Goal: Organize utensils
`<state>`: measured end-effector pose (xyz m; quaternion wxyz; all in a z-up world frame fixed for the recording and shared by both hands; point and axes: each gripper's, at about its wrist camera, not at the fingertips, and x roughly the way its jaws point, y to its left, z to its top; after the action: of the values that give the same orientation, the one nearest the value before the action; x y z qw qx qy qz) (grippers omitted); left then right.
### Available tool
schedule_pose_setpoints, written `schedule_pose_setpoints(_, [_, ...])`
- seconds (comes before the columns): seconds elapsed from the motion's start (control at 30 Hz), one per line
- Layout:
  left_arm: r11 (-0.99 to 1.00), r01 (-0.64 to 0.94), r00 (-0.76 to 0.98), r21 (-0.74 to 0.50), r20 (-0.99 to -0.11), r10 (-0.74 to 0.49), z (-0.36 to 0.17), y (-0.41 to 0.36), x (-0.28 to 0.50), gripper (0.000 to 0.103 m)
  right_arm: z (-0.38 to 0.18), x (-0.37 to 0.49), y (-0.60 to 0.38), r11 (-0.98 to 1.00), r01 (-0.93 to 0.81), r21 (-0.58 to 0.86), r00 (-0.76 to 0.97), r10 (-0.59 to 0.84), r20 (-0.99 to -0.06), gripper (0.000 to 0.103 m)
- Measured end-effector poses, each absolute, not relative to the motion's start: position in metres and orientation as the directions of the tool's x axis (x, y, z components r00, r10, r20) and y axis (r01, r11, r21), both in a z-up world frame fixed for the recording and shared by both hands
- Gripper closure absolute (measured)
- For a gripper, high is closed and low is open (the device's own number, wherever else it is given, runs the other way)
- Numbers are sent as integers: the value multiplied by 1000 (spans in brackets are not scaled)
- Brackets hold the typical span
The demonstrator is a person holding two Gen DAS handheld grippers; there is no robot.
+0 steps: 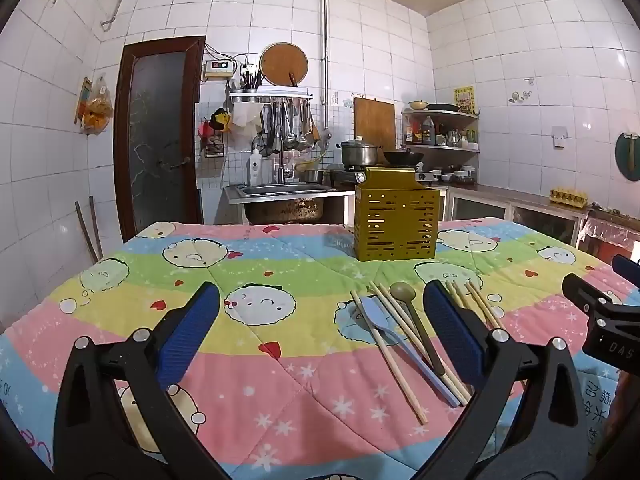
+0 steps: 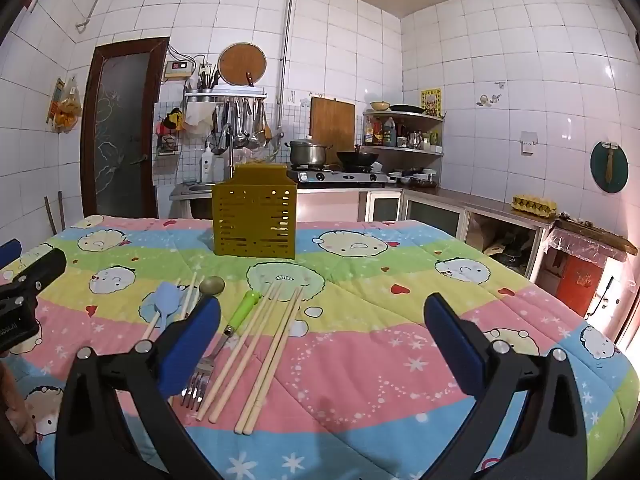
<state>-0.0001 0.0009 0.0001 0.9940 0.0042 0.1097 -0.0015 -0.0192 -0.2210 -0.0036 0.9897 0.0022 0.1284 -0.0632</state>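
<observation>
Four chopsticks (image 2: 256, 364) nearest — one fork (image 2: 218, 350), one holder (image 2: 255, 216)

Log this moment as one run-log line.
left gripper open, empty | right gripper open, empty | green-handled metal fork, wooden chopsticks on quilt | perforated yellow metal caddy upright

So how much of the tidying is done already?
Nothing yet. Both the left gripper and right gripper are open and hold nothing. The yellow holder shows no utensils sticking out. The fork, blue spatula, spoon and chopsticks lie on the quilt.
</observation>
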Motion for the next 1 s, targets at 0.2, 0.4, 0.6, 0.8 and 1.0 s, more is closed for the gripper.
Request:
schedule_pose_setpoints(0.2, [1000, 6, 974, 11, -227, -3, 0, 1, 1, 5, -4, -19, -221, 992, 126, -10, 959, -124, -256, 4])
schedule_pose_setpoints(0.4, [1000, 4, 974, 11, -227, -1, 0, 1, -1, 5, -2, -20, -222, 992, 128, -10, 961, -127, -247, 4])
schedule_pose_setpoints(0.6, [1000, 4, 973, 9, -230, -2, 0, 1, 0, 5, -6, -19, -222, 992, 128, -7, 961, -126, -246, 4])
schedule_pose_setpoints(0.8, [1000, 4, 973, 10, -229, -2, -2, -3, 0, 5, -7, -21, -222, 992, 130, -8, 962, -128, -242, 4])
schedule_pose_setpoints(1.0, [1000, 4, 974, 13, -227, -1, -3, -3, 4, 5, -4, -22, -223, 991, 131, -8, 961, -129, -243, 4])
